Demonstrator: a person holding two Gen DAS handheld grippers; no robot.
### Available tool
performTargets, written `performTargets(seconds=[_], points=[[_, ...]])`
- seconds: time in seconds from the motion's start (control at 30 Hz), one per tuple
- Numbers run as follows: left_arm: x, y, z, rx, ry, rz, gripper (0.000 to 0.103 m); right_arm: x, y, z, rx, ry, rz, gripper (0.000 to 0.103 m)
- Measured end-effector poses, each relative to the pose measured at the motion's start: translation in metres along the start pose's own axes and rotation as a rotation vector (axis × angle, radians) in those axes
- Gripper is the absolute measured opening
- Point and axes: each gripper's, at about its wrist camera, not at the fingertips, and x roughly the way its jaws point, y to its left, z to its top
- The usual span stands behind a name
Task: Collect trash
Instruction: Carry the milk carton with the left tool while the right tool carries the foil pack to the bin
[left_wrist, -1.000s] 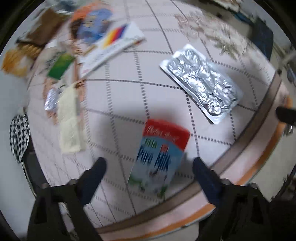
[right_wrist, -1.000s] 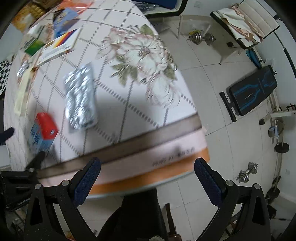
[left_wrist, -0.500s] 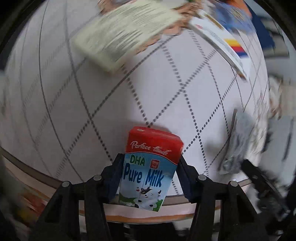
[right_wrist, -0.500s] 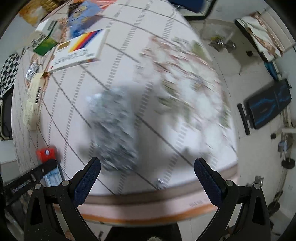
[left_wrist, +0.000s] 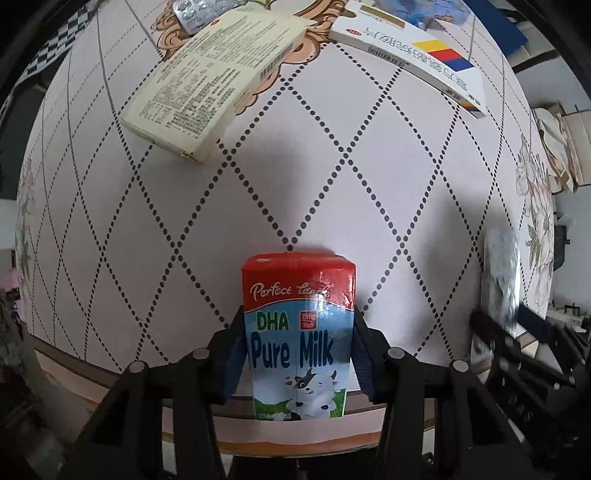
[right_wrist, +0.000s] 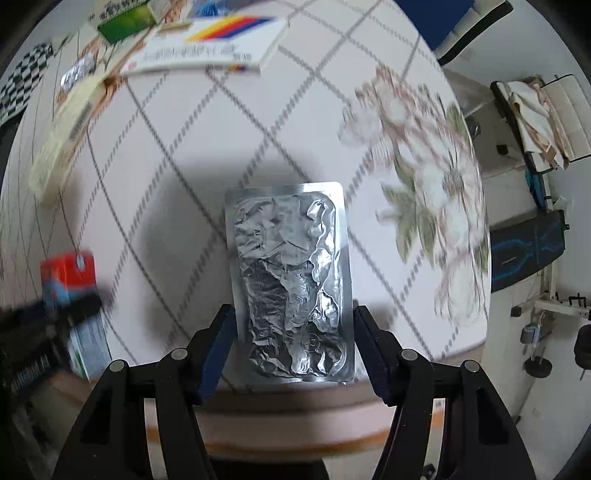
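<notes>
Left tongs (left_wrist: 299, 350) clamped on milk carton (left_wrist: 298, 332) at 6 o'clock, by the desk (left_wrist: 332, 184) edge. Right tongs (right_wrist: 293, 343) closing around foil pouch (right_wrist: 291, 280) at 6 o'clock, pads just beside its edges; contact unclear. Risk: thin, crinkled pouch buckling or slipping if squeezed flat; carton possibly denting. Carton base cut off; right view blurred; no bin visible.

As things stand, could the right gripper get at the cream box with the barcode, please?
Probably not directly: the right gripper is shut on the foil pack, so its jaws are occupied. The cream box lies far off to its left, though the tablecloth between them is bare.
</notes>
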Motion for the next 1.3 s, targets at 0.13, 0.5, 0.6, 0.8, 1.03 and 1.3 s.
performTargets(seconds=[0.13,0.5,0.6,0.8,1.03,1.3], points=[[0.002,-0.006,-0.014,0.017,-0.010,0.017,0.046,0.002,-0.003,-0.005,0.004,0.014,0.002,0.067],[0.002,-0.025,-0.017,0.052,-0.026,0.051,0.045,-0.001,-0.005,0.000,0.023,0.022,0.005,0.067],[-0.002,-0.023,-0.025,0.054,-0.036,0.056,0.045,0.001,-0.005,-0.003,0.014,0.009,0.003,0.066],[-0.029,-0.022,-0.043,0.064,-0.100,0.079,0.045,-0.009,-0.003,-0.020,0.021,-0.034,0.038,0.066],[-0.077,-0.010,-0.070,0.049,-0.212,0.075,0.045,-0.051,0.016,-0.045,-0.033,-0.168,0.051,0.066],[-0.134,0.030,-0.131,0.033,-0.359,0.040,0.045,-0.107,0.049,-0.104,-0.069,-0.295,0.090,0.066]])
